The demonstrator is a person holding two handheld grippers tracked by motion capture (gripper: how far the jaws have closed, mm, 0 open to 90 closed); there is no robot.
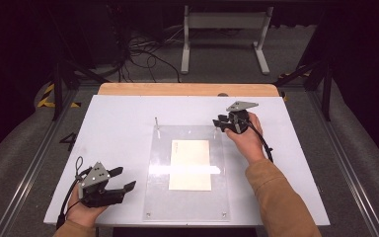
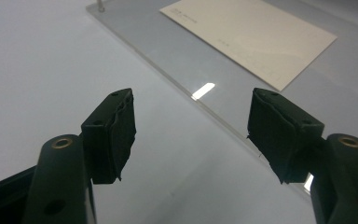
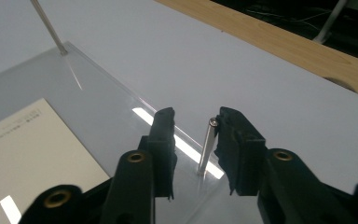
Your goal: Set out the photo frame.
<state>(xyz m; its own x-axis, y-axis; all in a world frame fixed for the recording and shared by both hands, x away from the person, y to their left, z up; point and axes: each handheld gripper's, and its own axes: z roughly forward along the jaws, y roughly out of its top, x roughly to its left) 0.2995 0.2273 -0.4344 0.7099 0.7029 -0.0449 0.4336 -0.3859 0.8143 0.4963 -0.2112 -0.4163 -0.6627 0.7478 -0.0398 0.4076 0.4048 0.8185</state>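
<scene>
- White desk (image 1: 113, 123) with a wooden far edge: carries all items.
- Clear rectangular acrylic plate (image 1: 187, 202): lies flat at centre.
- Cream paper card (image 1: 190, 164): rests on the plate.
- Left gripper (image 1: 109, 186): fingers (image 2: 114, 135) released, spread over bare desk beside the plate's edge.
- Right gripper (image 1: 223, 123): fingers (image 3: 235, 149) straddle the thin upright metal pin (image 3: 207, 147) at the plate's far right corner; one pad touches it, no clamp yet.
</scene>
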